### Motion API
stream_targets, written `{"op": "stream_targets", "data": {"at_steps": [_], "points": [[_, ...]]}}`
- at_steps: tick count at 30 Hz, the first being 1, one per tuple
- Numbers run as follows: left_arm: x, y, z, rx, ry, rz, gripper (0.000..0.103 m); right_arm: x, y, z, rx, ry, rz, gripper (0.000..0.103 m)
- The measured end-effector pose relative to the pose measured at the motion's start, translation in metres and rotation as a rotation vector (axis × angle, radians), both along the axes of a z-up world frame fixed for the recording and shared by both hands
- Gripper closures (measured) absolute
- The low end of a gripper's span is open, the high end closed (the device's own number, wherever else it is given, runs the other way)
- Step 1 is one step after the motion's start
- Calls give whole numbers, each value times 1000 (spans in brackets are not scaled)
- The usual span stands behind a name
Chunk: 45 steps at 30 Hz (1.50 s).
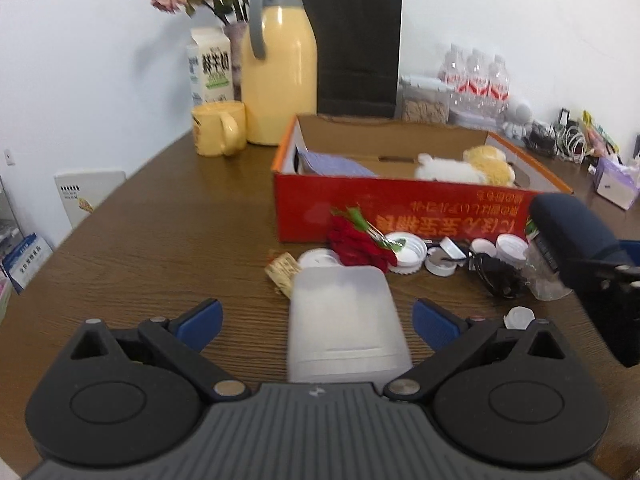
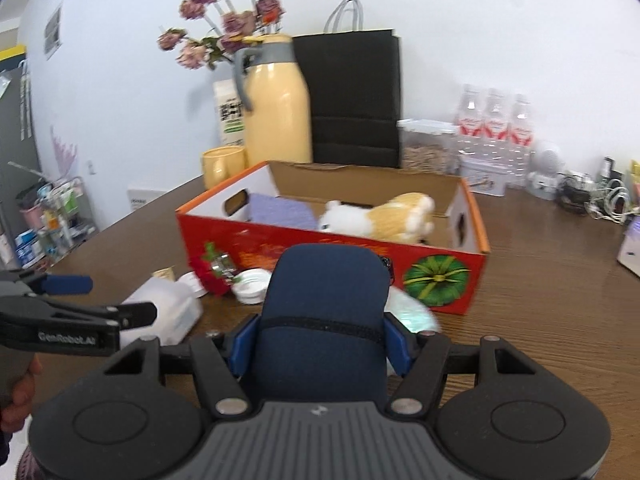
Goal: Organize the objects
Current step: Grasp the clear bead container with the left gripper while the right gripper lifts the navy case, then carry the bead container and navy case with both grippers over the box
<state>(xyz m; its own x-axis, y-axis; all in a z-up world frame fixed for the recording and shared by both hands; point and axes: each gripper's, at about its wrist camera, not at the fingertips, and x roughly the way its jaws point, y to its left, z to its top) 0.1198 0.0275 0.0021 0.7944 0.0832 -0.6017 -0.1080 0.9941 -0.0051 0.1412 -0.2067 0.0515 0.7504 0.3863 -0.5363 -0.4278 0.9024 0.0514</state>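
Observation:
My right gripper (image 2: 320, 344) is shut on a dark navy soft case (image 2: 324, 304), and its blue pads (image 2: 244, 344) press on both sides of the case. It holds the case above the table, in front of the red cardboard box (image 2: 332, 258). A white-and-tan plush toy (image 2: 384, 216) and a purple cloth (image 2: 280, 212) lie inside the box. My left gripper (image 1: 318, 316) is open, with a translucent white plastic container (image 1: 344, 312) lying between its spread fingers, untouched. The navy case (image 1: 568, 232) also shows at the right of the left wrist view.
A red fabric rose (image 1: 356, 240), several white lids (image 1: 404, 254), a black tangle (image 1: 500, 276) and a clear jar (image 1: 546, 276) lie before the box. Behind it stand a yellow jug (image 1: 280, 76), a mug (image 1: 218, 128), a milk carton (image 1: 210, 66), a black paper bag (image 1: 356, 48) and water bottles (image 1: 476, 76).

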Motion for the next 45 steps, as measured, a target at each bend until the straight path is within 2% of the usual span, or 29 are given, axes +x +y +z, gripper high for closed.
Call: {"op": "stream_targets", "data": {"at_steps": [6, 8, 10, 13, 14, 21, 28, 36, 45], "points": [[17, -11, -14, 12, 56, 9, 0, -1, -11, -4, 12, 2, -18, 40], [19, -13, -18, 14, 72, 11, 3, -1, -12, -5, 15, 6, -18, 40], [21, -13, -23, 8, 91, 19, 11, -1, -12, -6, 16, 9, -18, 40], [22, -14, -27, -3, 103, 28, 34, -1, -11, -7, 20, 10, -16, 40], [21, -15, -27, 2, 95, 30, 36, -2, -11, -7, 21, 10, -15, 40], [11, -13, -17, -2, 52, 20, 36, -4, -8, -3, 20, -1, -10, 40], [0, -11, 9, 13, -38, -5, 37, -3, 1, 7, 22, -27, 14, 40], [0, -10, 21, 15, -77, -27, 37, 1, 12, 15, 21, -48, 46, 40], [12, -8, 68, 43, -236, -58, 37, 21, 33, 34, 32, -99, 86, 40]]}}
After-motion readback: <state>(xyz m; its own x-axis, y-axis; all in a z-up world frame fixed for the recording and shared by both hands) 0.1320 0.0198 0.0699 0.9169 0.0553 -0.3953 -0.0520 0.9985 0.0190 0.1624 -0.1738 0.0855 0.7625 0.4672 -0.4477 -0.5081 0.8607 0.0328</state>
